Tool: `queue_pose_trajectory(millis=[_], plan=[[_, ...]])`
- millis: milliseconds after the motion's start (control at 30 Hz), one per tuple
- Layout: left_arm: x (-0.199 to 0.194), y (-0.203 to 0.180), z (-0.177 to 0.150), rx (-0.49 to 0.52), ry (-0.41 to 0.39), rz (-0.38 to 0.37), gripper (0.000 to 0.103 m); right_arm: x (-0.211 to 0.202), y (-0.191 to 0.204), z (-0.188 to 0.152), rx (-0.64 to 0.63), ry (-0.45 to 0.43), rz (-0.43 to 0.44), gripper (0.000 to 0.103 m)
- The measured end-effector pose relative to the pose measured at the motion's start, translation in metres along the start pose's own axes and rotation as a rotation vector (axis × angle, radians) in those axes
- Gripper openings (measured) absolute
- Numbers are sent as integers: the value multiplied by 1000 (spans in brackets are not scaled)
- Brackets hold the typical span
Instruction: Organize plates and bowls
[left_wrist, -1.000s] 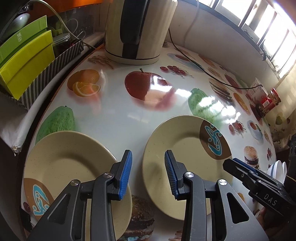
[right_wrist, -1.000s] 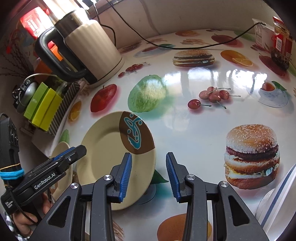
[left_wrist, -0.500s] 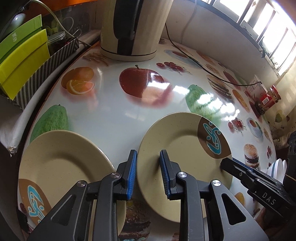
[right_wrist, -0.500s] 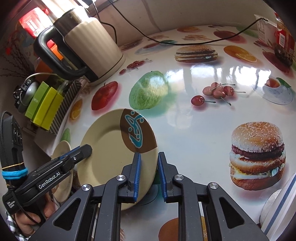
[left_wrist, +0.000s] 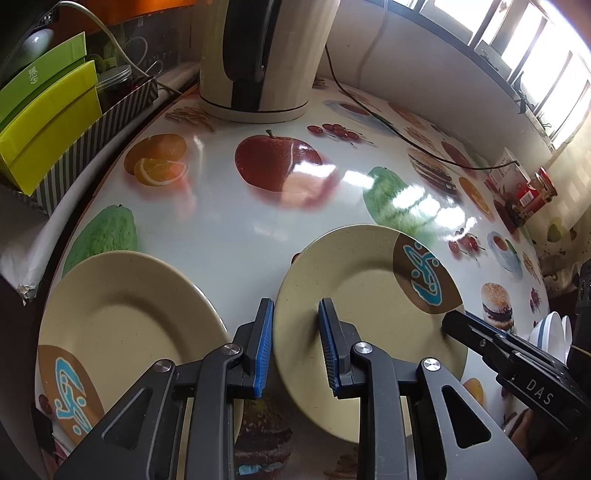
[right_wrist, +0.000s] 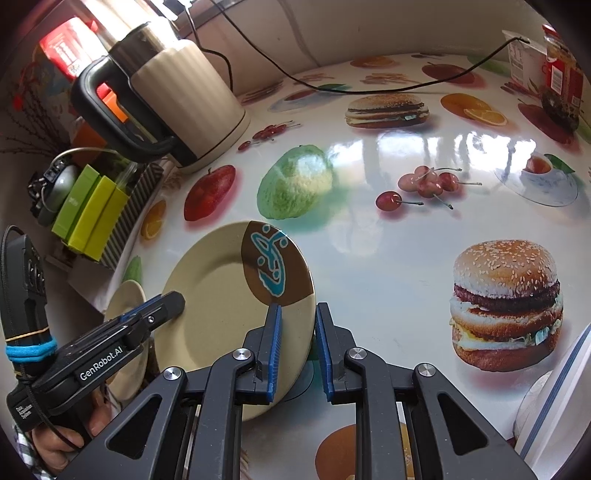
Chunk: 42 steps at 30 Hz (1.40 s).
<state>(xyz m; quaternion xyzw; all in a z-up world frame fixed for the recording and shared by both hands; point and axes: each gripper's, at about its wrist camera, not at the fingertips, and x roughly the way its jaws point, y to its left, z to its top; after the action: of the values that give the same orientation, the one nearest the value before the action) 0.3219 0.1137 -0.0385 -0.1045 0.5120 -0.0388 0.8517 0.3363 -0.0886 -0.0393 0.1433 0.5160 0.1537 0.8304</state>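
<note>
Two beige plates with a brown and blue patch lie on the fruit-print table. My left gripper (left_wrist: 295, 347) straddles the left rim of the right-hand plate (left_wrist: 362, 295), jaws narrowed around the rim. My right gripper (right_wrist: 297, 345) straddles the same plate's (right_wrist: 229, 295) right rim, jaws narrowed, and shows in the left wrist view (left_wrist: 476, 332). That plate is tilted, its edges lifted off the table. The second plate (left_wrist: 122, 325) lies flat to the left and also shows in the right wrist view (right_wrist: 127, 306).
A cream electric kettle (left_wrist: 258, 55) with a black cord (right_wrist: 369, 86) stands at the back. Green boxes (left_wrist: 44, 122) sit in a striped tray at the left. White bowls (left_wrist: 550, 336) stand at the right edge, and jars (left_wrist: 532, 195) stand at the far right.
Both grippers closed from wide open onto opposite rims of the right-hand plate. The plate has tilted up off the table.
</note>
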Motion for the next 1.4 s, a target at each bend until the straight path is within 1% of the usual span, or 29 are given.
queue_pose_trajectory(millis=[333,400,633,833,1033,1400], plan=[[-31,-3,-8,5,-42,-7,25,-26,8,-7,-19,-33,17,18],[-39,-5,-11,16,-58,-9,26,-34,11,-10,-26,-45,19,18],[-65,-5,-25,5,-87,-21,25,-61,23,-23,-56,-76,33,18],[-88,-5,-42,5,-117,-19,25,-80,32,-38,-77,-91,37,18],[-103,-2,-63,-5,-126,-25,25,-94,38,-57,-84,-97,55,18],[-118,11,-111,-42,-123,-19,26,-101,46,-98,-102,-80,82,18]])
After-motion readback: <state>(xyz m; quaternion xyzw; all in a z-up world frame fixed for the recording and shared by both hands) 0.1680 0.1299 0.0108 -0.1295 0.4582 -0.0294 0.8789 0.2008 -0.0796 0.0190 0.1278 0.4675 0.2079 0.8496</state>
